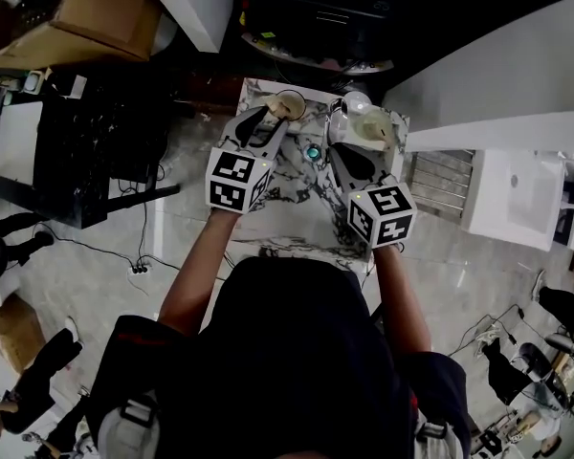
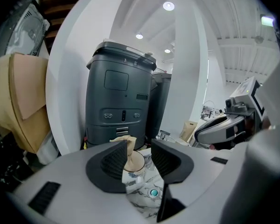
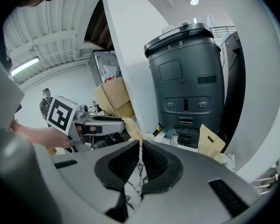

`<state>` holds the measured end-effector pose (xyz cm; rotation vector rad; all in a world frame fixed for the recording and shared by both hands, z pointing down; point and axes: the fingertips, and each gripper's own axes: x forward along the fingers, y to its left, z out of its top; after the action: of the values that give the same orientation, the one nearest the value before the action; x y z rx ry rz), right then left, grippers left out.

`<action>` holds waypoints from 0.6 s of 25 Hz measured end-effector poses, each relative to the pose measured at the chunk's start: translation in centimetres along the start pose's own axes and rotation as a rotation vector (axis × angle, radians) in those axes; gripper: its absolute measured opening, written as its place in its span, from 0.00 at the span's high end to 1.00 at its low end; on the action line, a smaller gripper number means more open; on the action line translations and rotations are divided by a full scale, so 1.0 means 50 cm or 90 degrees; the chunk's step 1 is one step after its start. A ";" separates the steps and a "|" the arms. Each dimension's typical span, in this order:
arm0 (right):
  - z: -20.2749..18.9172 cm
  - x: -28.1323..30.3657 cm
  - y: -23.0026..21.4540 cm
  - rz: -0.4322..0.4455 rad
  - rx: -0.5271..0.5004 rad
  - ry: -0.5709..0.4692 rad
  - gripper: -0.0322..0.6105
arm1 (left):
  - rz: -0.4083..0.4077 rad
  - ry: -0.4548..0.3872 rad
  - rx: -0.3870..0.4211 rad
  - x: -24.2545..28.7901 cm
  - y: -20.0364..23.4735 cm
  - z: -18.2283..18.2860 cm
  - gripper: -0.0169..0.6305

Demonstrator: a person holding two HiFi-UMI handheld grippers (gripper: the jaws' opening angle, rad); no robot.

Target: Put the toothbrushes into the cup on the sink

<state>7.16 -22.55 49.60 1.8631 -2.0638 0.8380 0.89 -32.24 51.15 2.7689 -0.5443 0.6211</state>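
Left tongs (image 2: 139, 147) gape released at the cup (image 2: 138, 163), seemingly a wrapped toothbrush (image 2: 129, 154) inside; right tongs (image 3: 141, 149) clenched, empty

The only readable character is a white "8" (image 3: 180, 43), seen from the right gripper view on the front edge of the lid of the dark grey machine (image 3: 186, 83) at the far side of the bench; a smaller white mark just left of it is too small to read. The cube (image 1: 237, 180) on the left gripper (image 1: 273, 118) and the cube (image 1: 383, 213) on the right gripper (image 1: 344, 127) carry black-and-white square code patterns, without letters or numbers. No other print can be read.
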 end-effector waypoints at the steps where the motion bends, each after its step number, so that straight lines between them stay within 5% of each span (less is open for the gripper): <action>1: 0.001 -0.001 0.002 0.001 -0.001 -0.002 0.88 | 0.004 -0.001 0.001 -0.006 -0.001 0.001 0.74; 15: 0.019 -0.037 0.042 0.018 -0.027 -0.025 0.88 | 0.010 -0.021 0.000 -0.096 -0.050 0.004 0.75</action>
<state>5.58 -21.50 47.33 1.8471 -2.1181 0.7638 -2.05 -28.63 48.39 2.7823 -0.5745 0.5799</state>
